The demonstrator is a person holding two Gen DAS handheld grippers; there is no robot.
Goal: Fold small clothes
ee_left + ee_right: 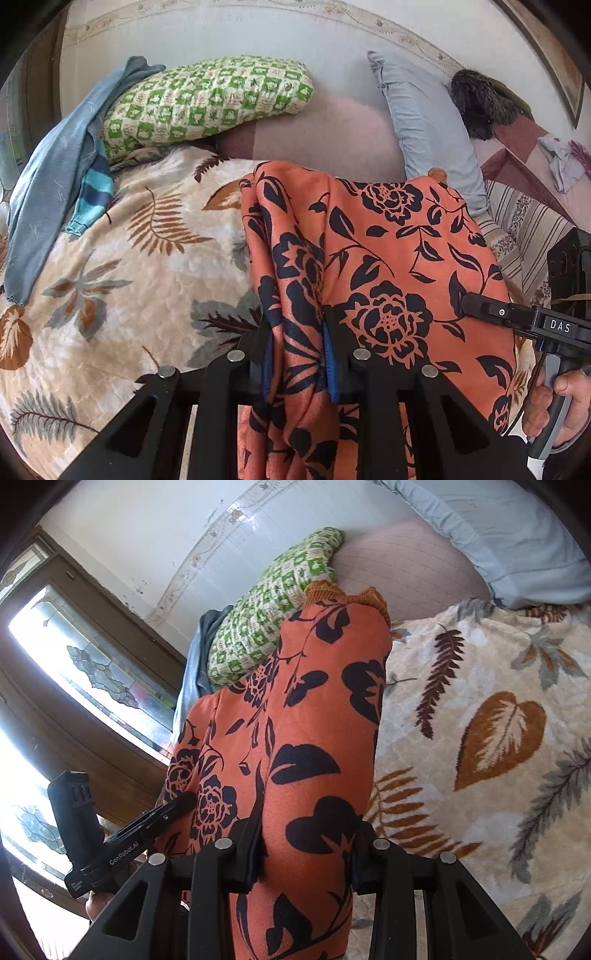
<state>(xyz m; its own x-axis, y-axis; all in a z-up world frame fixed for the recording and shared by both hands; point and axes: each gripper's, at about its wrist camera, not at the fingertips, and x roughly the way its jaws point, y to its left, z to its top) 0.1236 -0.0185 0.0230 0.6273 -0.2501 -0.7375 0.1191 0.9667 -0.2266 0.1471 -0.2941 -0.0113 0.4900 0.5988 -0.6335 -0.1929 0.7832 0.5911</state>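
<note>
Two grippers are clenched on one orange garment (388, 258) printed with black flowers, and we hold it lifted over the bed. From the left wrist we see the left gripper (301, 354) with a bunched fold of the cloth pinched between its blue-padded fingers (328, 365); the fabric spills down on both sides of the jaws. Off to the right of that view, the right gripper (465, 304) bites the cloth's edge, and the hand (554, 410) behind it wraps the handle.

From the right wrist we see the right gripper (306, 845) closed on a thick roll of the same garment (317, 720), which rises up the middle of the view to a ruffled orange hem. At the lower left of this view the left gripper (181, 801) grips the cloth's far side.

Beneath the garment lies a cream blanket (122, 277) patterned with brown and grey leaves, covering the bed. Behind it we see a green-and-white checked pillow (207, 99), a pale blue pillow (428, 125) leaning on the wall, and a mauve cushion (332, 136) between them. A grey-blue cloth (51, 177) drapes over the checked pillow's left end, with a turquoise striped piece (94, 192) just beside it. A dark furry thing (480, 103) sits at the far right, and the right wrist view shows a window (74, 653) with patterned glass.
</note>
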